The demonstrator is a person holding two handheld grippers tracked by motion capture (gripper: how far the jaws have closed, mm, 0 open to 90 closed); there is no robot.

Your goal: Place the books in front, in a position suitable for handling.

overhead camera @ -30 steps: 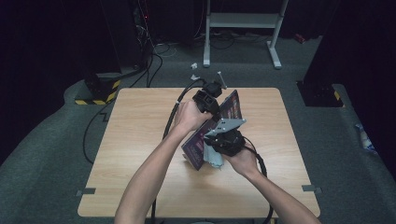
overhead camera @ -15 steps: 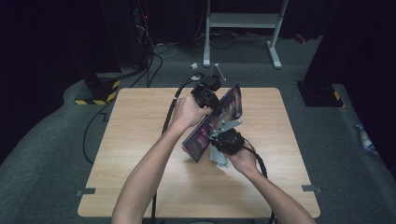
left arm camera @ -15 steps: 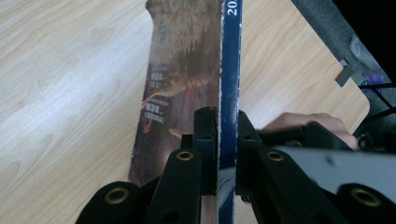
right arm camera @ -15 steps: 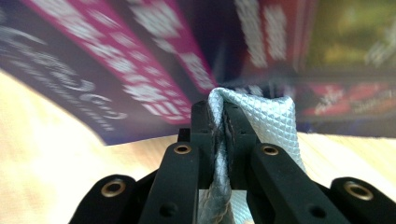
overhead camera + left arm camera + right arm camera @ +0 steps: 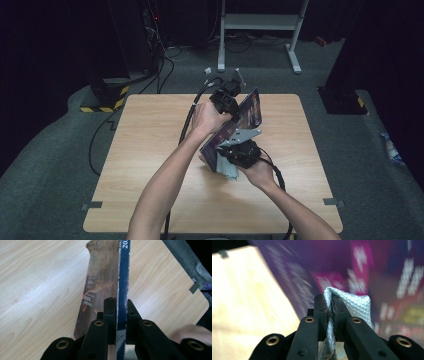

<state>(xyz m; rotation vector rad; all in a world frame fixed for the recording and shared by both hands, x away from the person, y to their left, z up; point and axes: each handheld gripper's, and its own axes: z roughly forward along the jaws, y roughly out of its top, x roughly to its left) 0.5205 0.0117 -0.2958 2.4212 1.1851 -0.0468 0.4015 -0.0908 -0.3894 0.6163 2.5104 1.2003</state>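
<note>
Book held up for wiping

The book [image 5: 235, 127] is tilted above the table [image 5: 150, 150], clamped edgewise in the left claw [image 5: 119, 307]; a cloth [image 5: 352, 307] is pinched in the right claw [image 5: 329, 303] against its cover.

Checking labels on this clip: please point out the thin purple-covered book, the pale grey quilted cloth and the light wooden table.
thin purple-covered book [image 5: 123, 277]: left gripper view, its blue edge above the jaws.
pale grey quilted cloth [image 5: 358, 307]: right gripper view, fold beside the jaws.
light wooden table [image 5: 150, 130]: high view, bare top, left part.

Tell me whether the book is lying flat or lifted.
Lifted and tilted: the left claw pinches the book by its edge, with table visible beneath.
</note>
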